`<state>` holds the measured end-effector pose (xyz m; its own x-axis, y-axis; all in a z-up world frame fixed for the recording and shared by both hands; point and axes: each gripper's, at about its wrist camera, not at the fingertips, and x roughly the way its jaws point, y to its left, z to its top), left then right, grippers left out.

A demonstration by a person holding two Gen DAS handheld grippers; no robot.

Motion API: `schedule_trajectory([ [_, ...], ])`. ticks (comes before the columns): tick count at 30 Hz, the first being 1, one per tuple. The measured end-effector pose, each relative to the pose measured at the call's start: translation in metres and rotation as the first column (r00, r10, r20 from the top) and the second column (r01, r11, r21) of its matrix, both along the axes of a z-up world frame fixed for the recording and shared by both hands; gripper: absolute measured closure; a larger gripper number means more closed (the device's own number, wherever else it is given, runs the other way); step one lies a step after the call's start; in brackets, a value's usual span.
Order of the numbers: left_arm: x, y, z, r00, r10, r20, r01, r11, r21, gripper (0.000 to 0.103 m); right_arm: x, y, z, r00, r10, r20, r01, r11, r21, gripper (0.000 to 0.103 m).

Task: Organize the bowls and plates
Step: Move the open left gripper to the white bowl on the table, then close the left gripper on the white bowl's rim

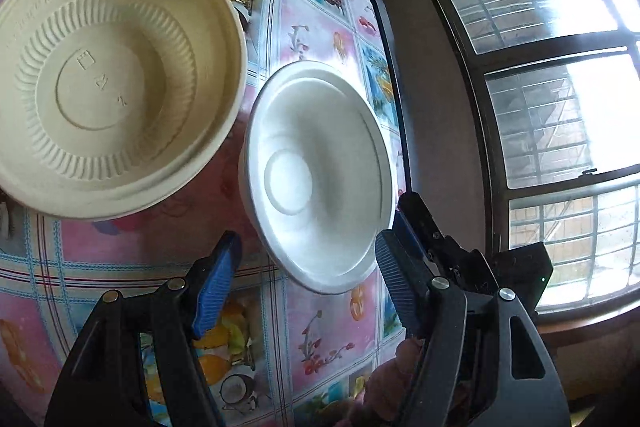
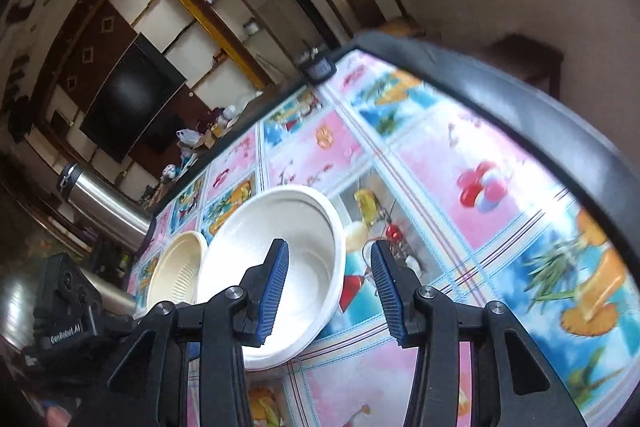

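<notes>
White bowl (image 1: 320,171): smooth, matte, wide flat rim, round flat base; upright on the counter (image 1: 320,327), just ahead of both grippers.
Cream bowl (image 1: 108,79): ribbed inner wall, embossed marks; left of white bowl.
Left gripper (image 1: 308,291): wide, empty.
Right gripper (image 2: 328,291): half-spread, holding nothing.

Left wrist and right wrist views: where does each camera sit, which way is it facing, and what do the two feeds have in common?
Left wrist: on the left gripper, angled down at the fruit-print tablecloth and toward the window; its jaws stand open before the round white foam bowl, fingers of a hand showing below.
Right wrist: on the right gripper, angled down across the table toward a shelf wall; open jaws, nothing gripped.
Shared: the white bowl, ribbed cream bowl, tablecloth.
</notes>
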<state>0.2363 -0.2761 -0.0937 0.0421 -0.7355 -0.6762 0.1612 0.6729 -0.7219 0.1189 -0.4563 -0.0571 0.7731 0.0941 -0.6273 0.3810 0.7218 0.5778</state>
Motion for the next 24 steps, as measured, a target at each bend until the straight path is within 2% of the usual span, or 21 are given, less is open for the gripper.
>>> schedule_trajectory([
  [2, 0.001, 0.001, 0.002, 1.000, 0.011, 0.019, -0.011, 1.000, 0.000, 0.034, 0.003, -0.002, -0.006, 1.000, 0.009, 0.016, -0.010, 0.998, 0.055, 0.057],
  [7, 0.006, 0.007, -0.003, 0.998, 0.054, 0.035, -0.054, 0.998, -0.021, 0.035, 0.003, -0.001, -0.011, 1.000, -0.009, 0.024, 0.006, 0.995, 0.098, 0.057],
  [12, 0.005, 0.003, -0.009, 0.998, 0.054, 0.039, -0.052, 0.998, -0.035, 0.036, 0.006, -0.001, -0.014, 1.000, -0.026, 0.012, 0.025, 0.995, 0.097, 0.060],
  [14, 0.005, 0.004, -0.010, 0.997, 0.063, 0.041, -0.061, 0.997, -0.037, 0.046, 0.008, -0.001, -0.016, 1.000, -0.030, 0.005, 0.029, 0.995, 0.100, 0.060],
  [18, 0.007, 0.012, -0.010, 0.994, 0.100, 0.049, -0.099, 0.995, -0.028, 0.054, 0.008, -0.001, -0.018, 0.999, -0.043, -0.001, 0.042, 0.994, 0.098, 0.062],
  [20, 0.008, 0.014, -0.008, 0.992, 0.112, 0.055, -0.111, 0.994, -0.024, 0.065, 0.007, -0.002, -0.019, 0.999, -0.042, 0.001, 0.042, 0.994, 0.104, 0.063],
  [24, 0.007, 0.015, -0.004, 0.989, 0.119, 0.089, -0.120, 0.993, 0.002, 0.071, 0.007, -0.001, -0.019, 0.999, -0.044, -0.003, 0.044, 0.994, 0.098, 0.066],
])
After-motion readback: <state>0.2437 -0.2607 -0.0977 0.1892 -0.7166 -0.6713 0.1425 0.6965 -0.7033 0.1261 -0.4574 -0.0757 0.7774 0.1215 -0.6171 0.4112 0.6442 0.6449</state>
